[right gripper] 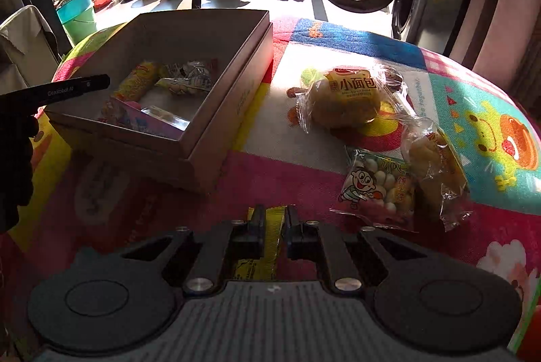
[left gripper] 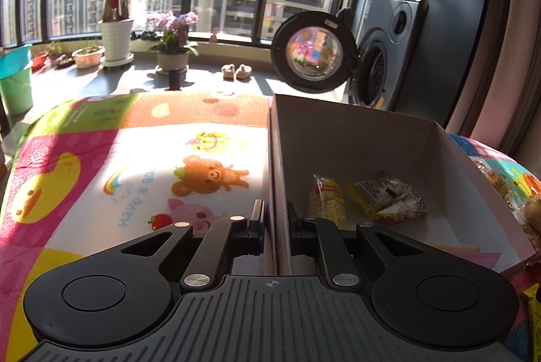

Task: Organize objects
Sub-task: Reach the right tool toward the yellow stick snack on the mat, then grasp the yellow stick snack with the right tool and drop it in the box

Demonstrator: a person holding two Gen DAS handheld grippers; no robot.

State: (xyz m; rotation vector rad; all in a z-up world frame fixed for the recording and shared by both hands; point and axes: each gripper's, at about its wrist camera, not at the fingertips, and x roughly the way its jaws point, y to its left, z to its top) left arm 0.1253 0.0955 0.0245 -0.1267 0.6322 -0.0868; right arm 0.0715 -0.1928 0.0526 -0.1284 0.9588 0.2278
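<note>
Right gripper [right gripper: 274, 220] clamped on flat yellow snack wrapper [right gripper: 268, 240], just in front of the brown cardboard box [right gripper: 216, 139]. Left gripper [left gripper: 275, 215] pinches the box's side wall.

Matt cardboard box [right gripper: 216, 112], glossy clear plastic wrap on bread bun [right gripper: 345, 98], shiny crinkly snack pkt [right gripper: 378, 189], yellow foil-look wrapper [right gripper: 270, 237], soft fuzzy cloth mat [left gripper: 135, 166], matt blk plastic grippers w/ metal screws.

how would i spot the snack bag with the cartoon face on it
Start at the cardboard box on the colourful mat. To its right lie three loose snacks; the cartoon-face bag is the nearest, touching a clear-wrapped bread. It alone is green and red, full of small pale balls.
</note>
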